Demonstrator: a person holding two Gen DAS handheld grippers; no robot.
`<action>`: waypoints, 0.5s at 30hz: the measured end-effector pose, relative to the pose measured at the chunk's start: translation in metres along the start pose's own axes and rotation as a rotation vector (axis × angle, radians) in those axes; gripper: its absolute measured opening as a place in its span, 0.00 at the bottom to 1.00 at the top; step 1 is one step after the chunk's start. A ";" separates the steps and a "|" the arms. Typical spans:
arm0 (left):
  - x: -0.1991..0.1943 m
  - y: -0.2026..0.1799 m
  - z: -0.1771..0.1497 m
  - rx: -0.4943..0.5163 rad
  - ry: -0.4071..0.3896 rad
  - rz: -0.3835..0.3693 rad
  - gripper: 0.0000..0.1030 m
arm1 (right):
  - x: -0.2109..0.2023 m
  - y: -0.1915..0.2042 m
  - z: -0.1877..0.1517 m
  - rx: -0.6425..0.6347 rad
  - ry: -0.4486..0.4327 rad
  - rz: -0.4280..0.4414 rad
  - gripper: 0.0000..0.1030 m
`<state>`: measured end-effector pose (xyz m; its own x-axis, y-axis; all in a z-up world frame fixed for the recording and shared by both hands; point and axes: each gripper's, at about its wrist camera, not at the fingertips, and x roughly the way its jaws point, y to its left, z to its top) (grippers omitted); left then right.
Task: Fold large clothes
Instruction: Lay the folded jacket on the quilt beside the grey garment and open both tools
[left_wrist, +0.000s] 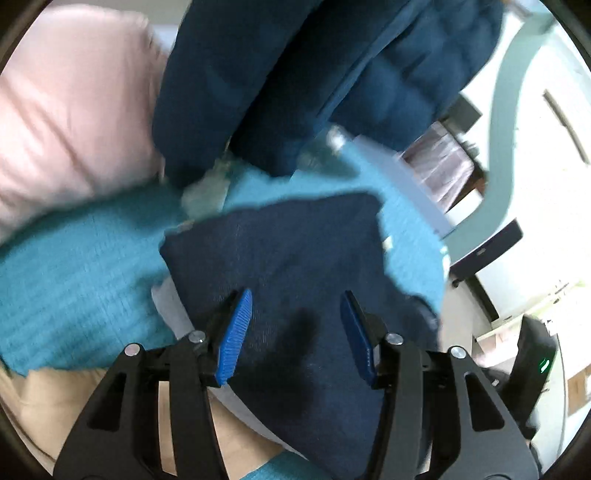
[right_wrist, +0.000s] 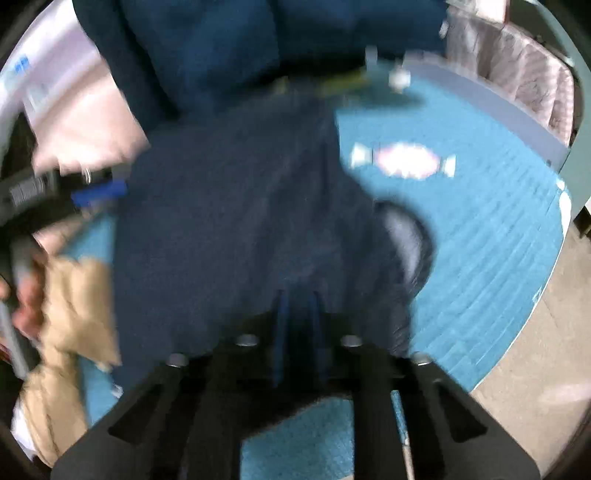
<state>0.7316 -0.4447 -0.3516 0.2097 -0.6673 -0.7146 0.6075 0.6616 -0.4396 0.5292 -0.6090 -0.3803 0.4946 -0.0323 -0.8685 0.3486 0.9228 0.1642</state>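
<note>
Motion blur; right tongs (right_wrist: 298, 325) pinch navy garment (right_wrist: 236, 206)

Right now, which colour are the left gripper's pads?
Bright blue pads, seen best in the left wrist view.

Navy garment (left_wrist: 295, 254): dark blue woven cloth, fine texture, large. Lies spread across teal quilted cover (left_wrist: 74, 273), partly folded, upper edge running straight across cover. In right wrist view navy garment (right_wrist: 236, 221) fills middle of cover, faint creases running lengthwise; rounded bulge with slight sheen at its right side, on cover. Near edge bunched, hanging over cover's front. Pale lining or second layer peeks under its left edge. Motion blur hides seams and finer detail.
</note>
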 end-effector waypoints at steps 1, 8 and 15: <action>0.004 0.000 0.000 0.014 0.009 0.017 0.49 | 0.018 -0.003 -0.008 0.006 0.041 0.018 0.06; 0.016 -0.003 0.005 0.045 0.055 0.079 0.43 | -0.023 0.025 -0.025 -0.029 -0.081 0.048 0.06; 0.022 -0.008 0.004 0.043 0.076 0.078 0.43 | -0.003 0.046 -0.070 -0.101 0.031 0.107 0.02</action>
<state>0.7345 -0.4661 -0.3615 0.2004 -0.5853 -0.7857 0.6241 0.6944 -0.3581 0.4877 -0.5397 -0.4031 0.4991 0.0786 -0.8630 0.2123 0.9544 0.2098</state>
